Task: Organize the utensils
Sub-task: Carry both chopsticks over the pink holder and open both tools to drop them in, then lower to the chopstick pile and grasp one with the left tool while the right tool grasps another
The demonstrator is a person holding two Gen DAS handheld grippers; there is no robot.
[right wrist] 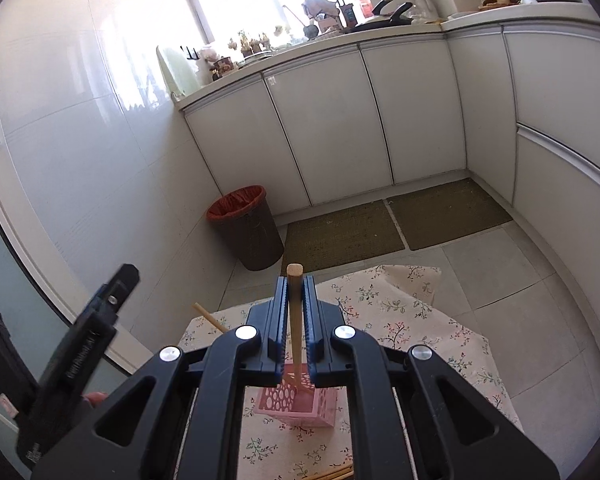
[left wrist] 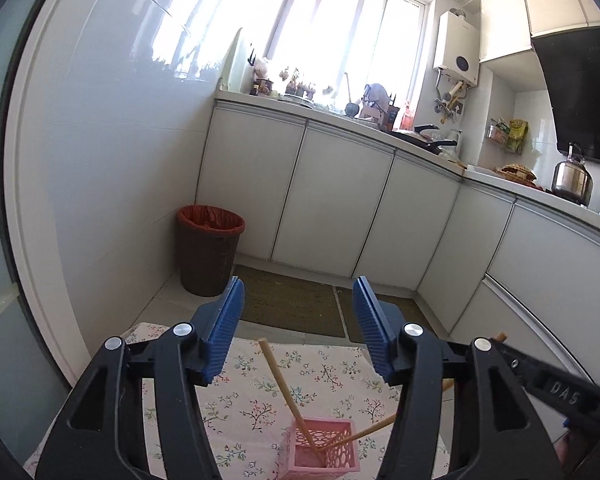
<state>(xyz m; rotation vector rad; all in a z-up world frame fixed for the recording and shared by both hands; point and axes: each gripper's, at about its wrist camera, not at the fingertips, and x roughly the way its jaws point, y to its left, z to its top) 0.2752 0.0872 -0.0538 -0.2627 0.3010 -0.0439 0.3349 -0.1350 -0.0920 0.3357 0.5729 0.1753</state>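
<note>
Pink plastic makes up the little basket [right wrist: 296, 402] with holes in its sides, and it sits on a table with a flowery cloth [right wrist: 412, 320]. The right gripper [right wrist: 295, 320] is squeezed shut on a wooden chopstick [right wrist: 295, 308]. That stick stands almost straight up and down, and its low end points into the basket right below, so the right hand is the one nearest to dropping it in. I think it only has to go a bit lower and let go. The left gripper [left wrist: 298, 328] has its blue fingers [left wrist: 226, 328] apart with nothing between them. Below it, one chopstick [left wrist: 288, 392] already leans in the basket and another stick [left wrist: 360, 434] pokes in from the right.
</note>
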